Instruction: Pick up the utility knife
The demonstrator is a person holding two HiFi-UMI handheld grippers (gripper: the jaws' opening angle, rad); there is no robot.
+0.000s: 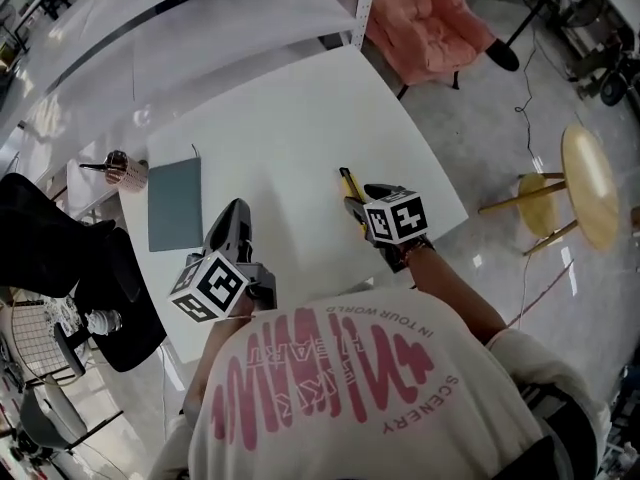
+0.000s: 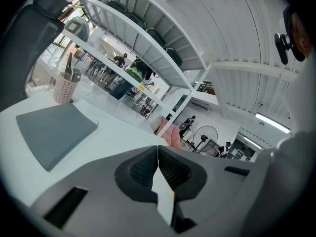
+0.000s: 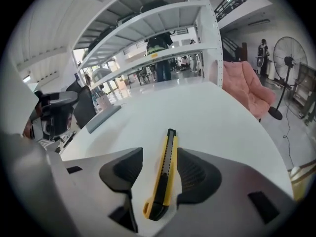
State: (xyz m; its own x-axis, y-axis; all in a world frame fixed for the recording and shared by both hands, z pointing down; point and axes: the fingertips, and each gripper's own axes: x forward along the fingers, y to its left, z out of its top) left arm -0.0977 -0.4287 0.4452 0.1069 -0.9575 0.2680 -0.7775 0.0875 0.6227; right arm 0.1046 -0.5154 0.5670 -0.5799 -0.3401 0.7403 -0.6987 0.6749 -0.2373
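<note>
I am looking down on a broad white worktop (image 1: 300, 118), which is taking up most of the head view. White shelving (image 3: 148, 28) is running along its far side. A pink armchair (image 1: 425, 18) is sitting on the floor beyond the far corner, and a round wooden stool (image 1: 585, 183) is standing well apart to the right. A black office chair (image 1: 60, 258) is crowding the worktop's left edge.

A flat grey mat (image 1: 175, 203) is lying on the left part of the worktop, just beside the left hand-held gripper (image 1: 232, 213). I am holding that gripper low over the surface, pointing towards the far side. In its own view its jaws are pressing together with nothing between them (image 2: 158, 157).

I am keeping the right hand-held gripper (image 1: 362, 200) angled down at the worktop's right half. Its jaws are standing wide apart (image 3: 160, 151), one to each side of the knife, and neither pad is pressing on it.

A pale pink perforated holder (image 1: 125, 171) with tools in it is standing near the mat's far left corner.

The utility knife (image 3: 165, 174), yellow with a black slider, is lying flat on the worktop between the right jaws, its long axis running along them. Its far end is sticking out past the fingertips (image 1: 347, 180).
</note>
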